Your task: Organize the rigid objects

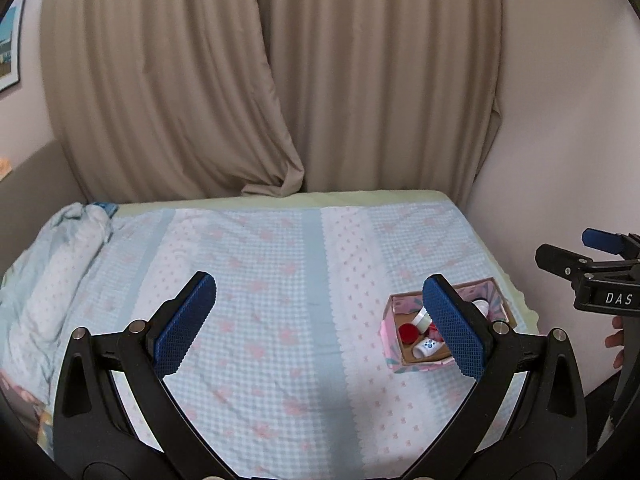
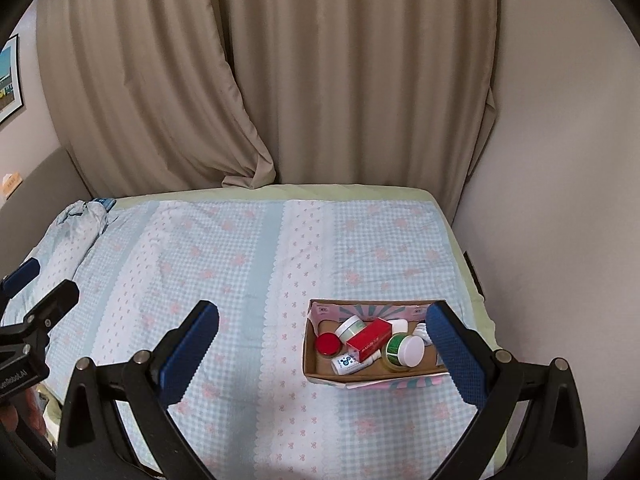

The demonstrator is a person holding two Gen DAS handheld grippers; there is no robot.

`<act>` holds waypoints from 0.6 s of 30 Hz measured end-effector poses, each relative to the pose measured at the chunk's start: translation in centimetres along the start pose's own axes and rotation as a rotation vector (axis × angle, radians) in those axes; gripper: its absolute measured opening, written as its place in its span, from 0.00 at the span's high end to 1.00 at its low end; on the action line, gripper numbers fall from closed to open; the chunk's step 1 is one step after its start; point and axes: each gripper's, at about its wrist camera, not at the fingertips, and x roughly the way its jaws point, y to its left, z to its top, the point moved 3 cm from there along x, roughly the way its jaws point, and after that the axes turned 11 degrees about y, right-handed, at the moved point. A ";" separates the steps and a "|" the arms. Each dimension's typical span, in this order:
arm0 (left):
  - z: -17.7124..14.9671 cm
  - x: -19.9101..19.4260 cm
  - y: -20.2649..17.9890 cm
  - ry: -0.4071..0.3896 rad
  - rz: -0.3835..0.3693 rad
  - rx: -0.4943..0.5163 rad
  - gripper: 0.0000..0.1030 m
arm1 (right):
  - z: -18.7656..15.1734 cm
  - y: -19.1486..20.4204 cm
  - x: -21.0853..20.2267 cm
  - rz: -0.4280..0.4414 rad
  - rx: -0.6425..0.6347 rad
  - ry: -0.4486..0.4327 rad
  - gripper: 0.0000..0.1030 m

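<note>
Beige curtains hanging full height behind a bed, plain wall to the right, framed picture at far left. Bedcover in pale blue check with pink flowers and white lace strips, a bunched pillow along its left edge.

Near the bed's front right corner, an open cardboard box with pink patterned outer sides, holding the small rigid things.

Left gripper over the bed, blue pads spread wide, gripping nothing. Right gripper likewise splayed wide and gripping nothing, its right pad overlapping the box's right end in view.

Seen only from the right wrist: the box's contents nearly in full. Red carton lying across the middle; green-labelled jar with white lid on its side just right of it; another white-lidded jar toward the back left; round red lid at left; small white bottle with blue print lying at the front. White items at the back right, too hidden to name.

Seen only from the left wrist: the same box half blocked by the right-hand pad, just the red lid, a white jar and the printed bottle showing. Also the right gripper from the side at the frame's right edge, with fingertips of the holding hand below it.
</note>
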 end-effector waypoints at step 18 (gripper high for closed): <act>0.0 -1.0 -0.1 -0.006 0.002 0.011 0.00 | -0.5 0.2 -0.6 0.002 0.010 -0.014 0.00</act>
